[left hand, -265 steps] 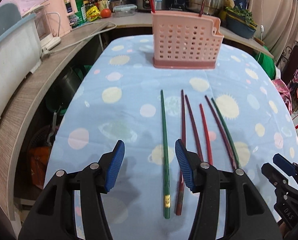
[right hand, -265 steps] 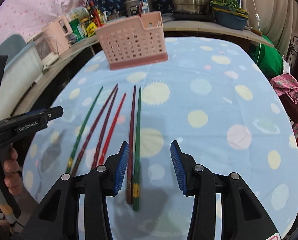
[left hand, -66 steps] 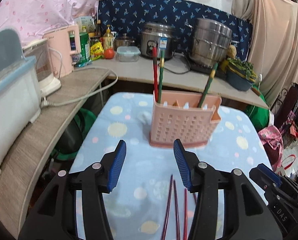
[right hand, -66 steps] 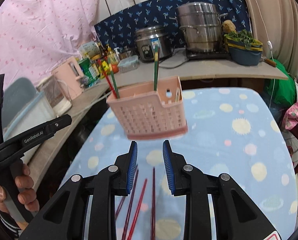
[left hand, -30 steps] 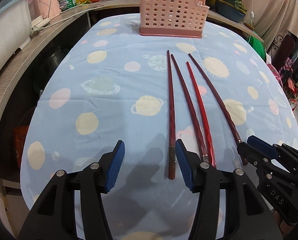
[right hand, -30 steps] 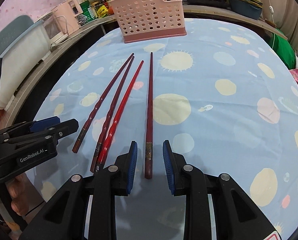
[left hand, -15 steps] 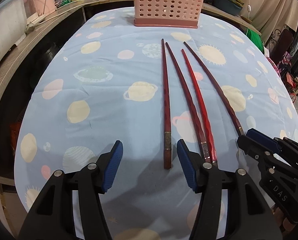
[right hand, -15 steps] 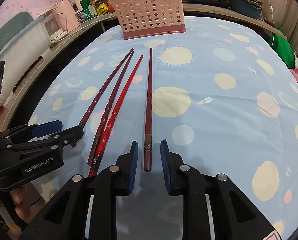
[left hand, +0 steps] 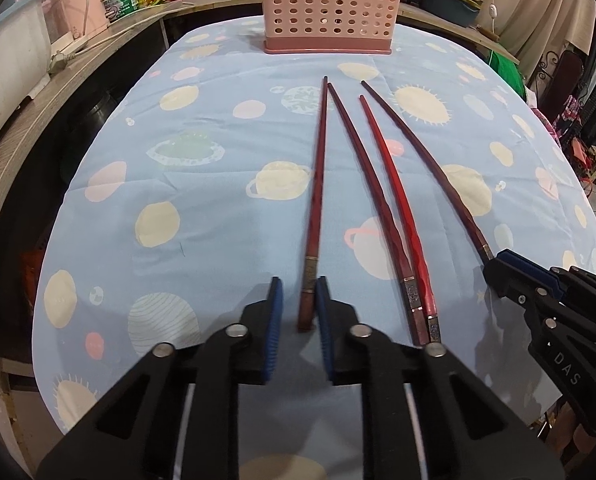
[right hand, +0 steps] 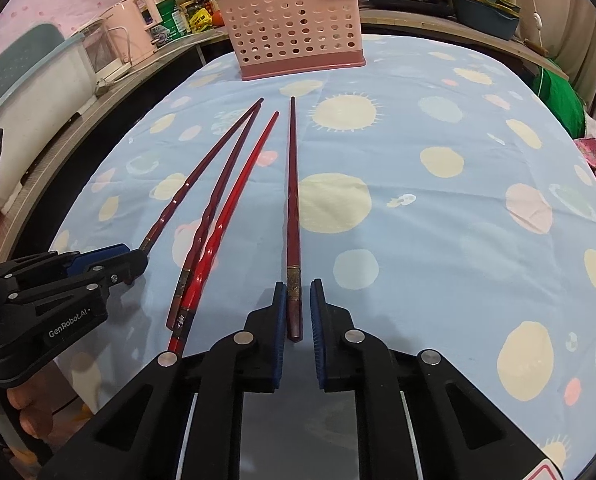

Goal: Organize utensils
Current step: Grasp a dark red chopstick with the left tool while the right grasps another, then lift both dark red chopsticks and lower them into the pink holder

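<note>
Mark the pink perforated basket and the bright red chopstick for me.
pink perforated basket (left hand: 330,4), left wrist view, front wall.
bright red chopstick (right hand: 233,204), right wrist view, mid-shaft.

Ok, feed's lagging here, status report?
Left gripper straddling leftmost chopstick, not clamped. Right gripper likewise on rightmost chopstick. Pink basket path clear.

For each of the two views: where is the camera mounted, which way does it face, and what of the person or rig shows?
Left wrist: behind the left gripper, facing the pink basket; right gripper at right.
Right wrist: behind the right gripper, same heading; left gripper at left.
Shared: basket and four red chopsticks.
</note>
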### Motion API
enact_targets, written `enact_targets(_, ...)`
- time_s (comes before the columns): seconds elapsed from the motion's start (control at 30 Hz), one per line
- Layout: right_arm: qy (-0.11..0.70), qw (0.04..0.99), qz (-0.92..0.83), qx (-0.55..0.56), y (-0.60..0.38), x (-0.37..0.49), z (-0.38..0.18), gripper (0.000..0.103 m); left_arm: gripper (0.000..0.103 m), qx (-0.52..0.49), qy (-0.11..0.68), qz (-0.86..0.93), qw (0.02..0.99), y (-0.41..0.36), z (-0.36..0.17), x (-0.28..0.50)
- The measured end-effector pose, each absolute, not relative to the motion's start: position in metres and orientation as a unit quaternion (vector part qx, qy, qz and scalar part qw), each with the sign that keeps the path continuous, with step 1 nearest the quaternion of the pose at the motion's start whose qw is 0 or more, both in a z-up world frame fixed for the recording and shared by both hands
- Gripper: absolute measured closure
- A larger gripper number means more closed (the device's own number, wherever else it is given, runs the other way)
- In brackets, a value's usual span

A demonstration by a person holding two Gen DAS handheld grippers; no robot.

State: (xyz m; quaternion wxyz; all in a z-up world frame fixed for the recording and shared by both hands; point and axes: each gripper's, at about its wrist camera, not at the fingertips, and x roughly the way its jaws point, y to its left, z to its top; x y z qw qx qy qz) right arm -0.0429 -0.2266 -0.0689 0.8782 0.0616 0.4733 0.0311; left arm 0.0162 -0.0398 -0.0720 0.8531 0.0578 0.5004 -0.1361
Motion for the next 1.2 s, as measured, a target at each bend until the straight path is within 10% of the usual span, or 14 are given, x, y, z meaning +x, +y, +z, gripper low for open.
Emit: enact_targets(1.2, 0.319, 0.937, 0.021, 0.139, -0.291, -0.029, 0.075, 0.096, 0.096, -0.022, 0.398, -0.154, 0.904, -0.024, 0.062, 0.05)
